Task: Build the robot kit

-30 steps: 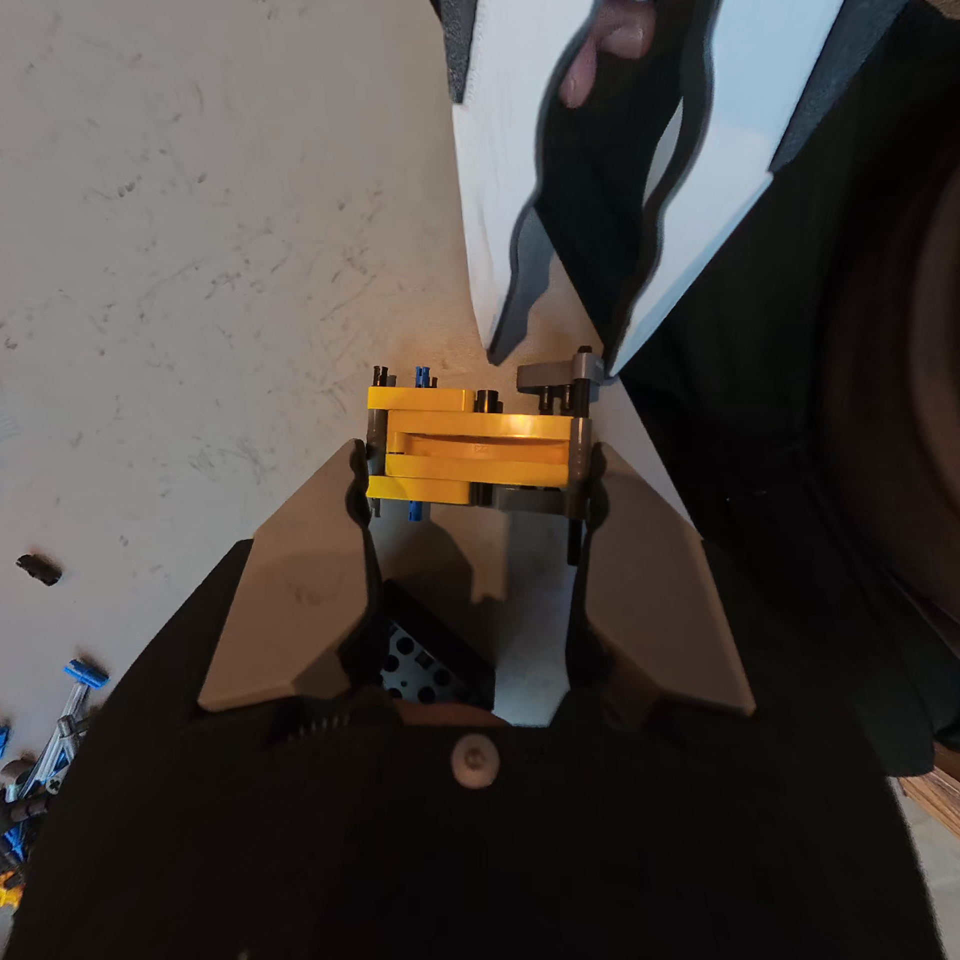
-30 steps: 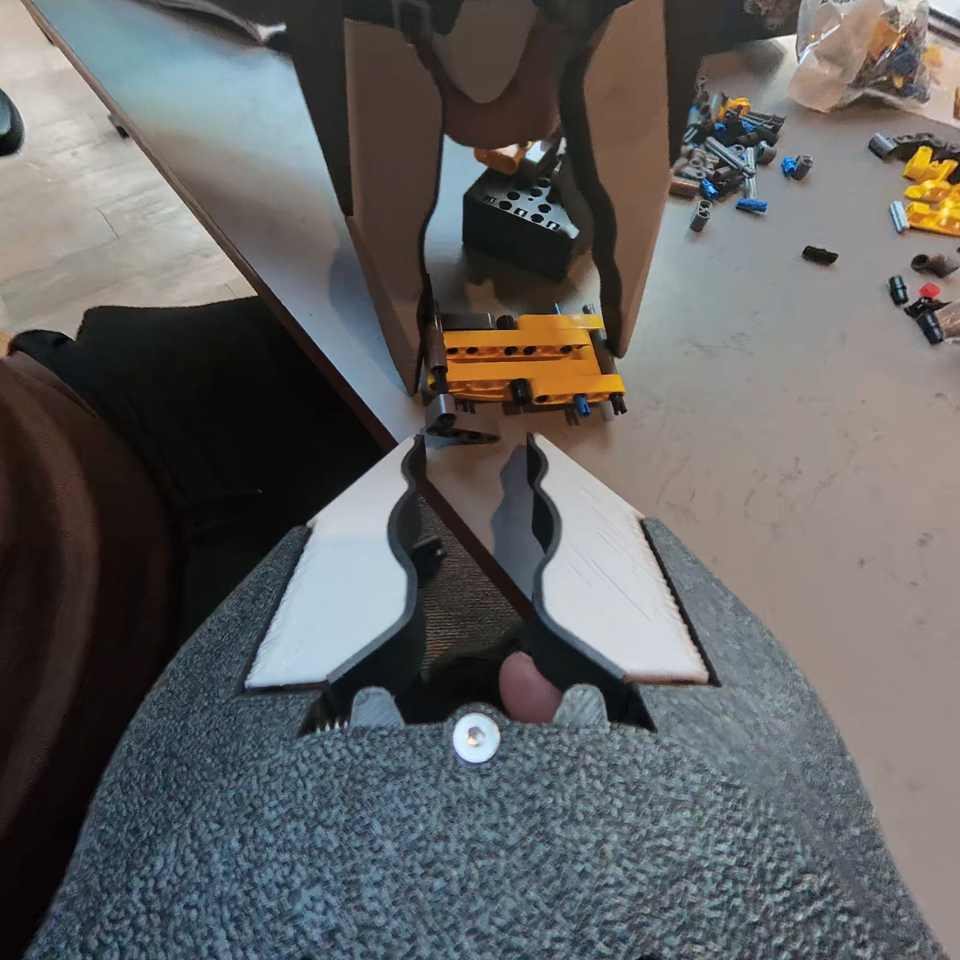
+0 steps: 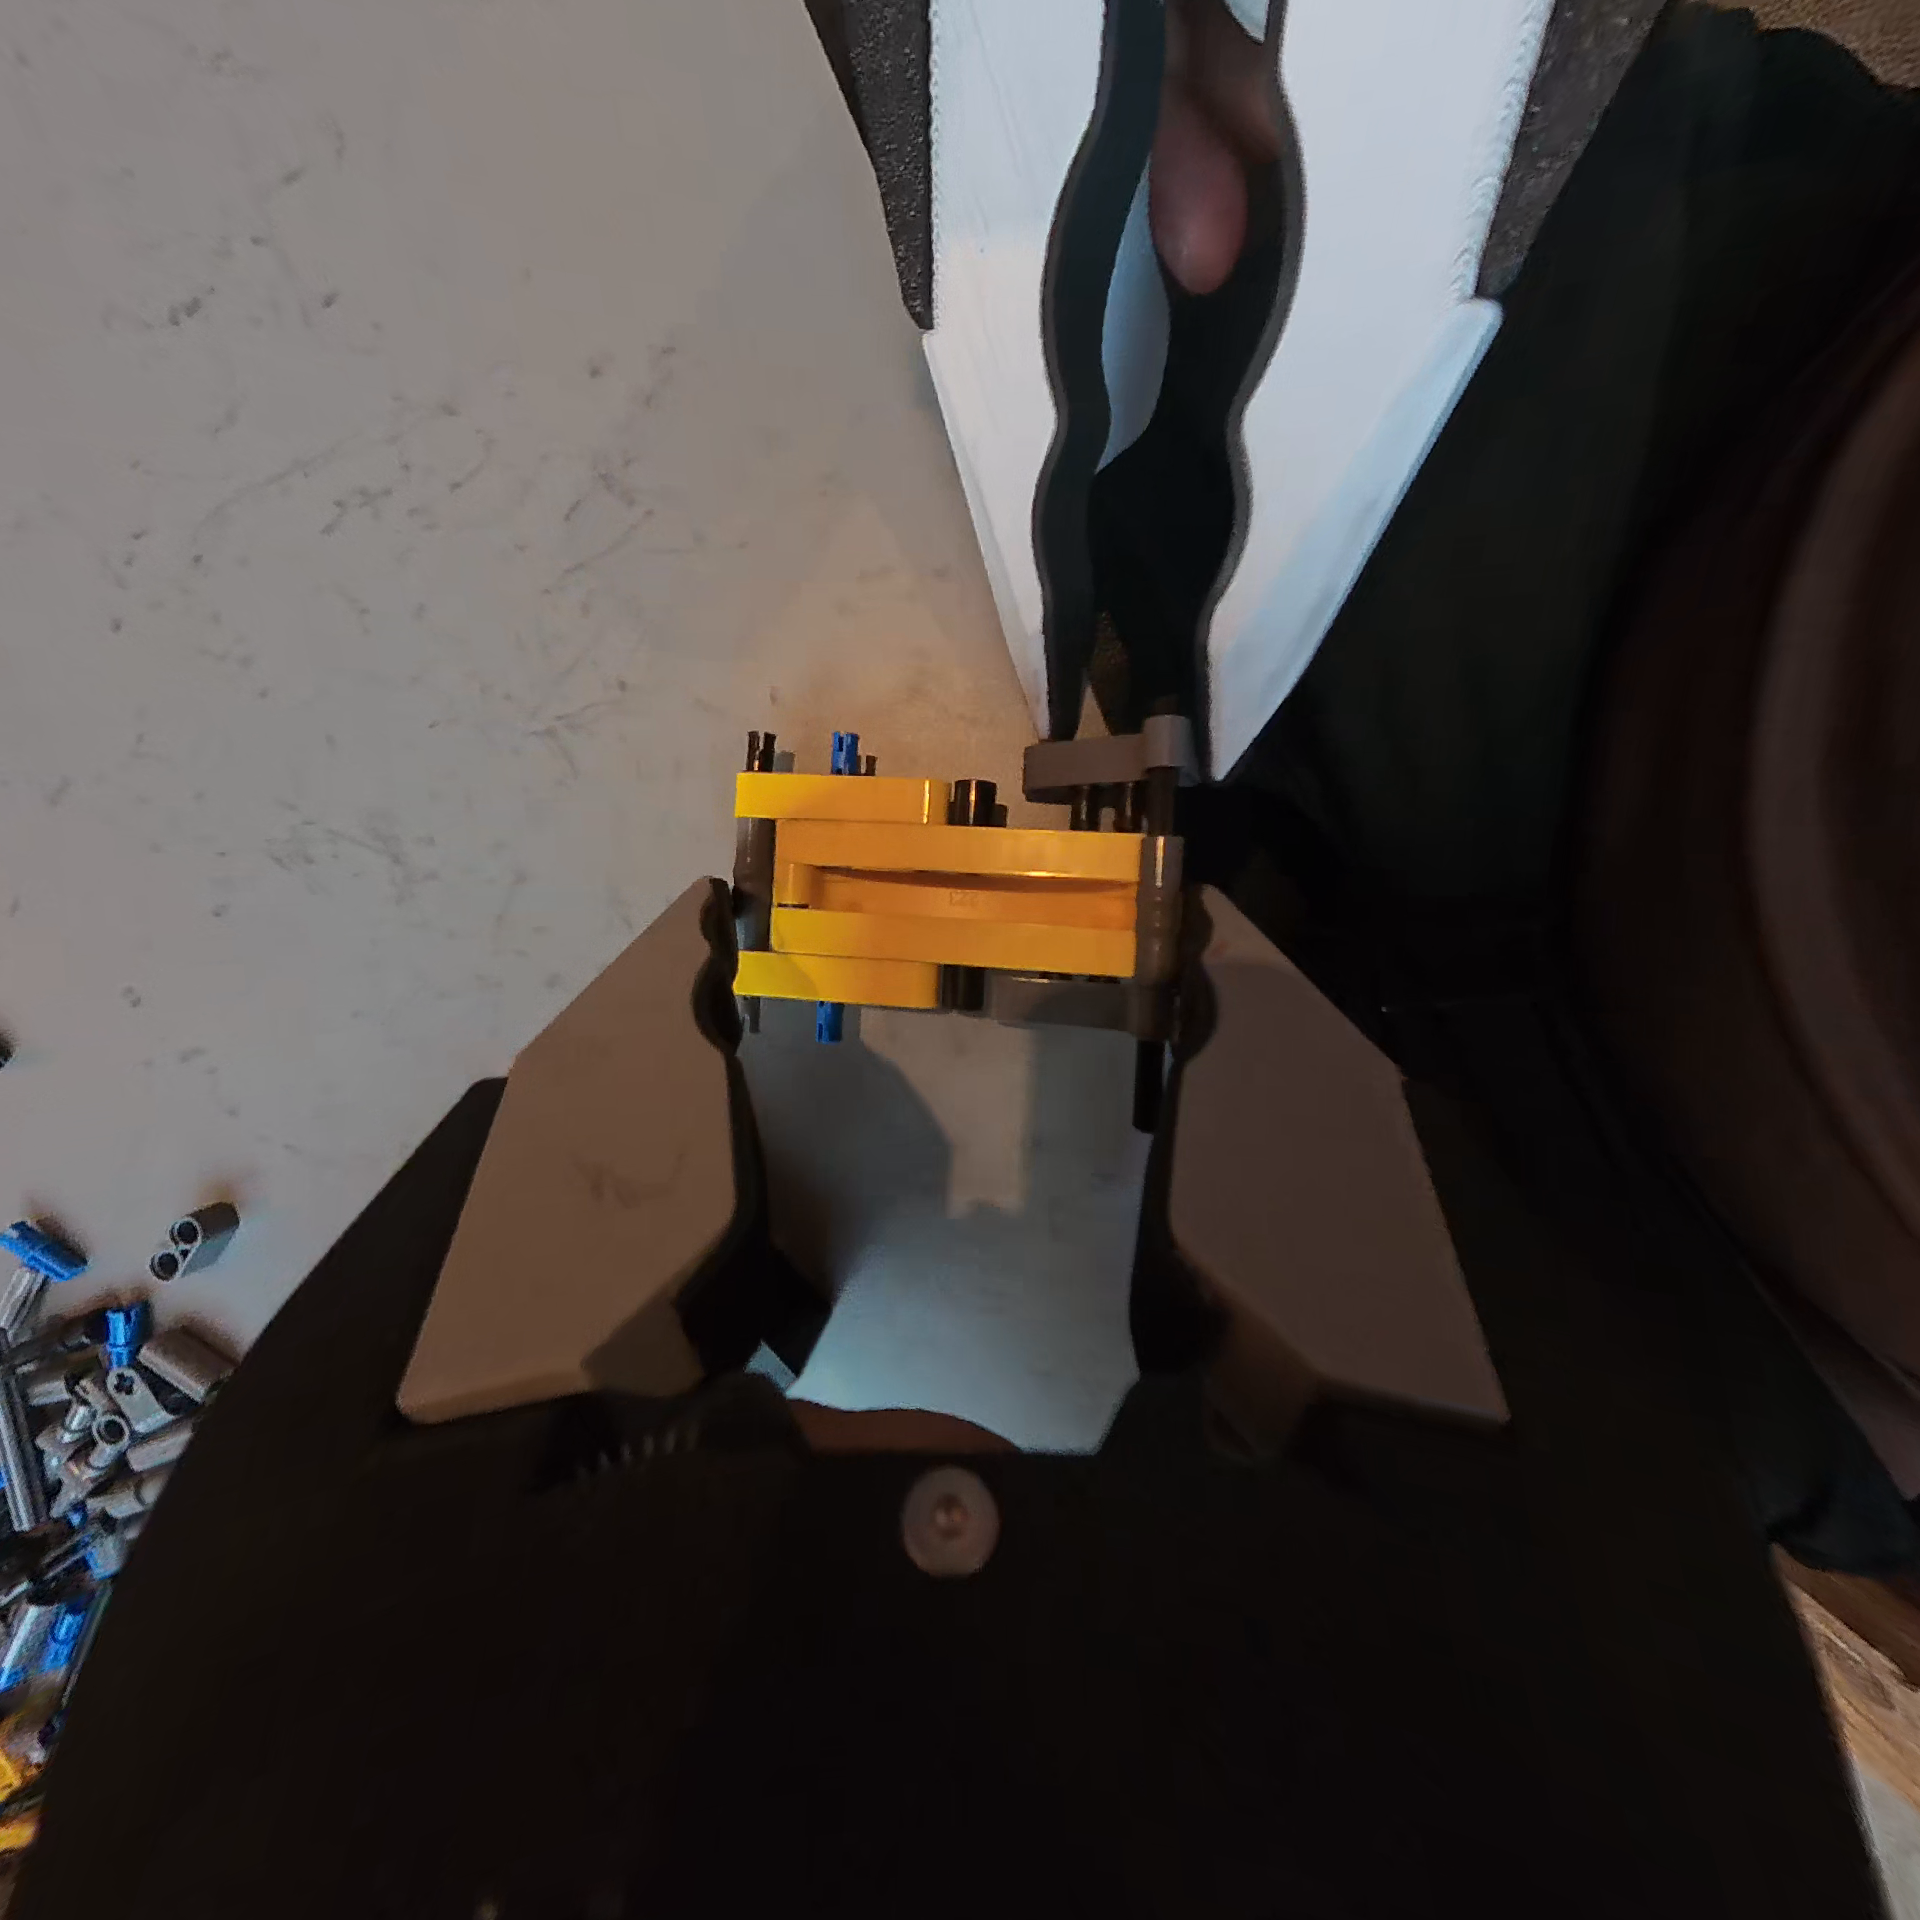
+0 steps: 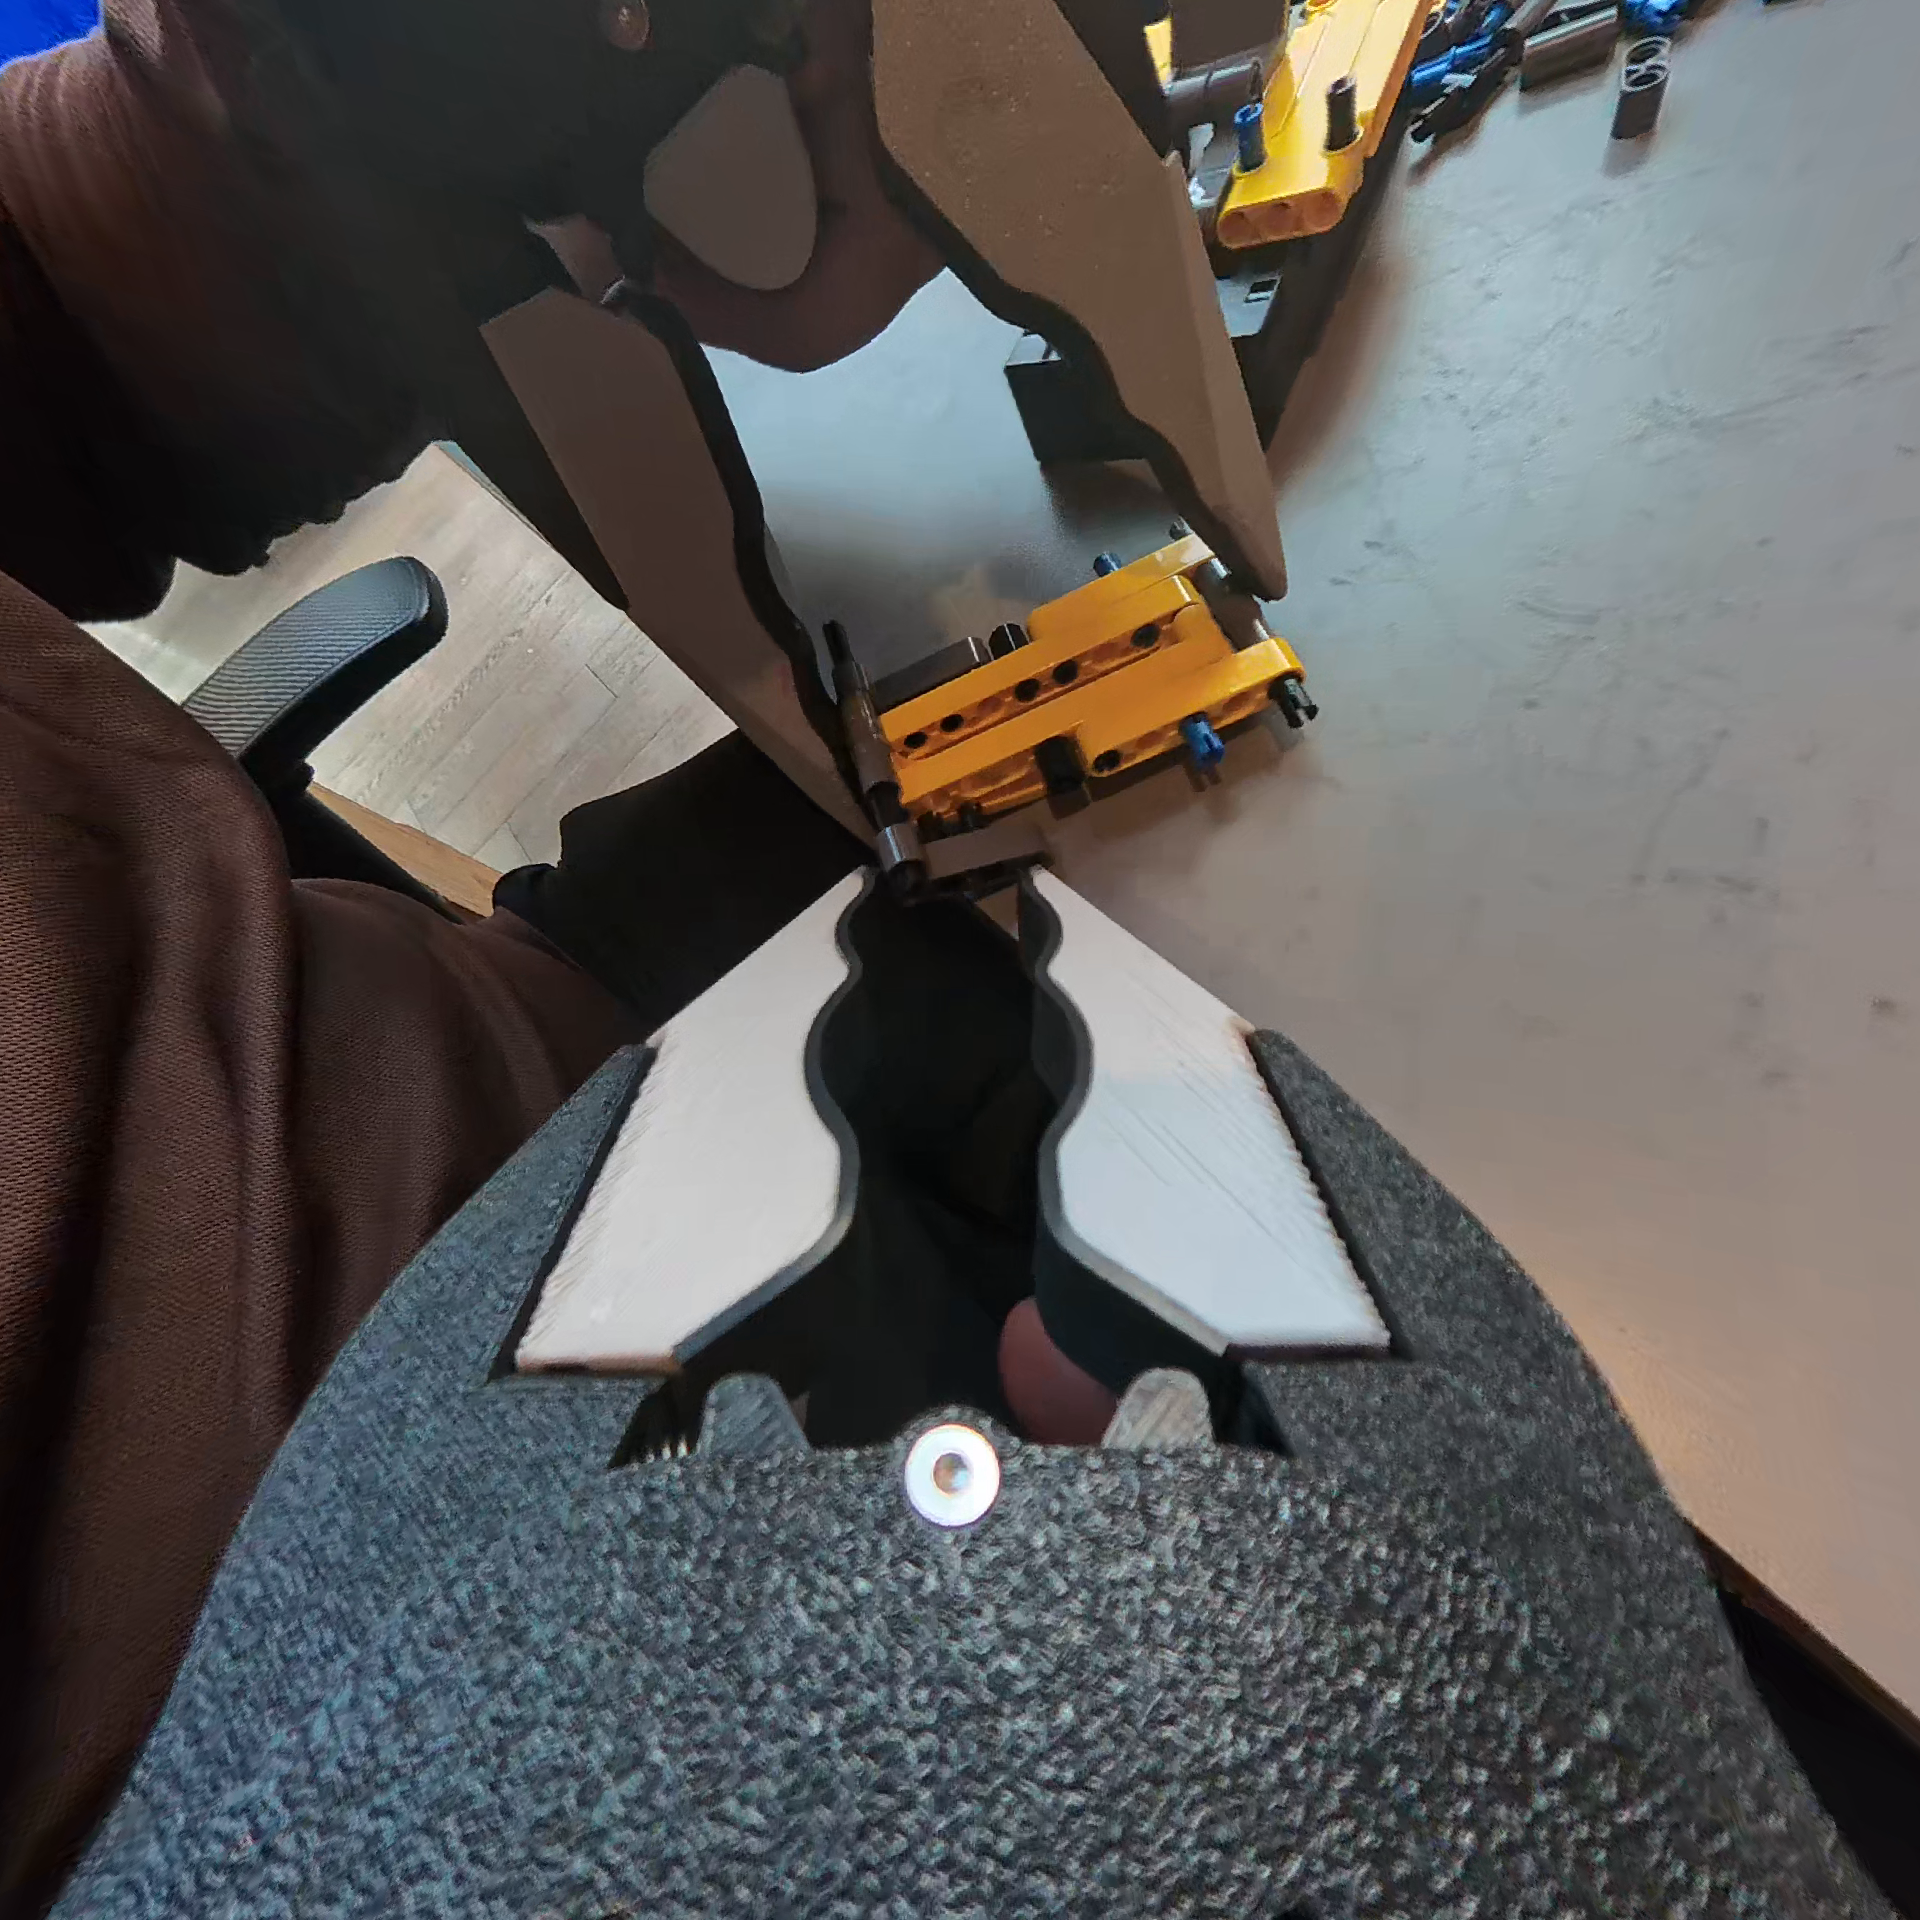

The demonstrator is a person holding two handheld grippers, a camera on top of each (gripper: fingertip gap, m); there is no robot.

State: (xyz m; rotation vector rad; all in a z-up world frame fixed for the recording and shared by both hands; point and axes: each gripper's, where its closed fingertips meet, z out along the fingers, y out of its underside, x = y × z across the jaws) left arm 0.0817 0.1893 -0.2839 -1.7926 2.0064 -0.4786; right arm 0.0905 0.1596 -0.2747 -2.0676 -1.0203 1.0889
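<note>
Left gripper [image 3: 951, 961] was clamped on the yellow block [image 3: 951, 904], a small build of stacked yellow beams with black and blue pins poking out, one tan finger [image 3: 582, 1195] pressed on each end. It was held just above the pale worktop [image 3: 364, 520], right near the edge, and it threw a shadow underneath.

Right gripper [image 4: 951, 883] came in from the opposite side with its white fingers [image 4: 707, 1164] only a little apart. Its tips sat around a grey link [image 3: 1101, 764] at the corner of the block, next to a grey axle sleeve [image 4: 902, 840]. Honestly can't tell from either view whether it was actually pinching that link or just touching it, the tips hid the contact.

Further out on the left wrist view, a heap of loose grey and blue parts [image 3: 94, 1382] lay on the worktop at the lower left. On the right wrist view a bigger yellow build [image 4: 1309, 135] sat on a dark base toward the back, with more blue and black bits [image 4: 1475, 52] beside it. Off the worktop edge you could see a brown sleeve [image 4: 208, 1039], a black chair armrest [image 4: 322, 644] and wood floor [image 4: 499, 686].
</note>
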